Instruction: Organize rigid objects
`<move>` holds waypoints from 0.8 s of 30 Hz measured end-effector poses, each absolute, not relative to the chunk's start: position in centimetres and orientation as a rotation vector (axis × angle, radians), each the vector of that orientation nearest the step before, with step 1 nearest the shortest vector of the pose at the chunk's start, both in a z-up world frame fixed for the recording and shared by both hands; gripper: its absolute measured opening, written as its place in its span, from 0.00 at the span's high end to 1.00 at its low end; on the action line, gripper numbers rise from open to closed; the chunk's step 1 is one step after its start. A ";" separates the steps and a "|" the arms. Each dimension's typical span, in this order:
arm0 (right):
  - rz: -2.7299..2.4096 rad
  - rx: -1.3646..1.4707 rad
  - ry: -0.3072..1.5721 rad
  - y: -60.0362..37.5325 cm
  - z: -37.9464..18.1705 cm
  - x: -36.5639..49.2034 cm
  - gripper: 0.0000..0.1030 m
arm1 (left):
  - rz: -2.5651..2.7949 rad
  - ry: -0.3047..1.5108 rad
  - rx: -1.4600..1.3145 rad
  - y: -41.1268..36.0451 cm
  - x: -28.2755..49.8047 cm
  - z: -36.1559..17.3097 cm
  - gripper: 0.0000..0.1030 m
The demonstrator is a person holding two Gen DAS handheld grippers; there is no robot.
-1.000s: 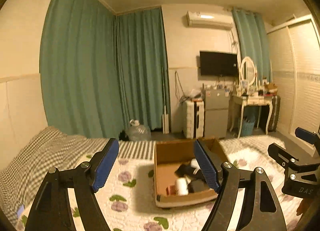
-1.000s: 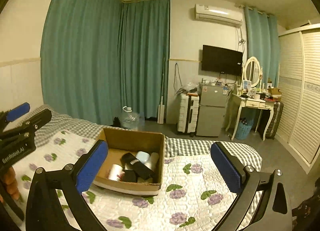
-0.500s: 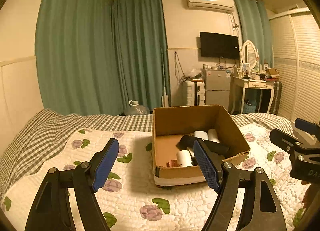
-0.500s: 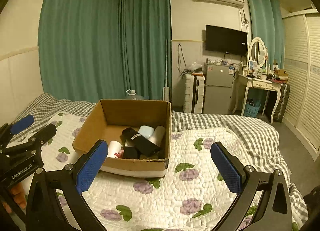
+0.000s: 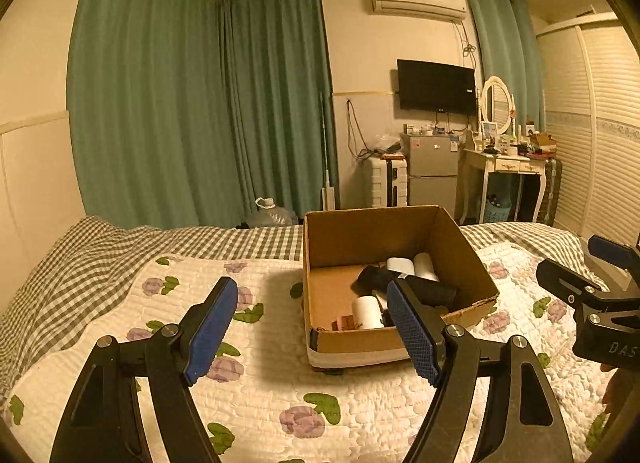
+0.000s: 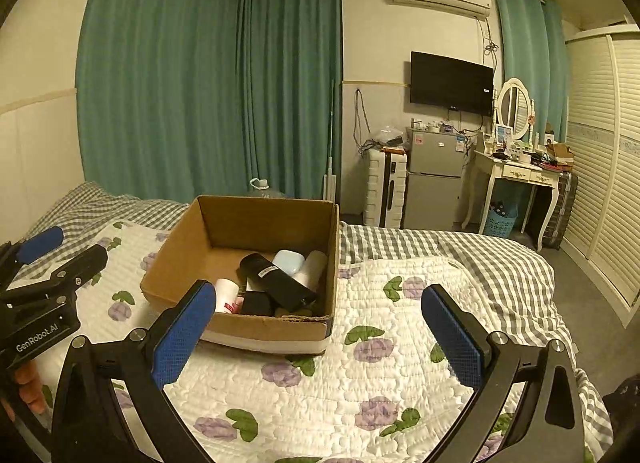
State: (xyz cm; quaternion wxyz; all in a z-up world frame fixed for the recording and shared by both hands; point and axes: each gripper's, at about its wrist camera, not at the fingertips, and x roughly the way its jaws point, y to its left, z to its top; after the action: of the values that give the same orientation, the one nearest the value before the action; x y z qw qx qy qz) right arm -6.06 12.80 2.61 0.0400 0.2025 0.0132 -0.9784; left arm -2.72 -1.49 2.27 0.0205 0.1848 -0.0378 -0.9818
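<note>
An open cardboard box (image 5: pixel 372 235) (image 6: pixel 240 219) sits on the quilted bed. It holds several rigid items: a long black case (image 6: pixel 276 283) (image 5: pixel 430 289), a white cup (image 5: pixel 367 311) (image 6: pixel 225 295), a light blue case (image 6: pixel 289 261), a white cylinder (image 6: pixel 314 267) (image 5: pixel 425 265) and a small black block (image 6: pixel 256 303). My left gripper (image 5: pixel 310 331) is open and empty, just in front of the box's near left corner. My right gripper (image 6: pixel 320 337) is open and empty, in front of the box's near right corner. Each gripper shows at the edge of the other's view.
The floral quilt (image 6: pixel 360 395) (image 5: pixel 256 395) covers the bed over a checked sheet (image 5: pixel 100 259). Beyond the bed stand a water jug (image 5: pixel 270 215), a white suitcase (image 6: pixel 384 187), a small fridge (image 6: pixel 434 179), a dressing table (image 6: pixel 520 179) and a wardrobe (image 6: pixel 600 183).
Both grippers have tilted down and come closer to the box, which now looks larger and shows more of its inside. Both stay open and empty.
</note>
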 end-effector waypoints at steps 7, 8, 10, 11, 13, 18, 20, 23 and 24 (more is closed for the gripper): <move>-3.002 0.623 0.045 12.7 2.5 -6.1 0.00 | -3.049 -0.105 0.584 -1.5 -2.7 2.2 0.23; -3.003 0.624 0.045 12.7 2.4 -6.2 0.00 | -3.050 -0.104 0.585 -1.4 -2.8 2.1 0.23; -3.005 0.627 0.043 12.8 2.3 -6.2 0.00 | -3.053 -0.105 0.586 -1.3 -2.8 2.1 0.23; -3.006 0.627 0.041 12.9 2.3 -6.2 0.00 | -3.055 -0.107 0.586 -1.3 -2.7 2.1 0.23; -3.007 0.628 0.039 12.8 2.3 -6.2 0.00 | -3.055 -0.113 0.586 -1.2 -2.7 2.2 0.23; -3.010 0.628 0.035 12.9 2.2 -6.1 0.00 | -3.055 -0.108 0.586 -1.2 -2.8 2.2 0.23; -3.009 0.633 0.032 13.0 2.2 -6.1 0.00 | -3.054 -0.108 0.585 -1.2 -2.8 2.2 0.23; -3.009 0.636 0.032 13.1 2.2 -6.1 0.00 | -3.060 -0.122 0.594 -1.2 -2.8 2.2 0.23; -3.008 0.637 0.031 13.1 2.3 -6.1 0.00 | -3.059 -0.126 0.593 -1.1 -2.7 2.2 0.23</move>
State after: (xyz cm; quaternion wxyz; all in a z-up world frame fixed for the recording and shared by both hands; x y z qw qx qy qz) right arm -6.10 13.07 2.25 0.0333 0.2070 0.0101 -0.9777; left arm -2.73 -1.10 2.21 0.0114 0.1900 -0.0403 -0.9809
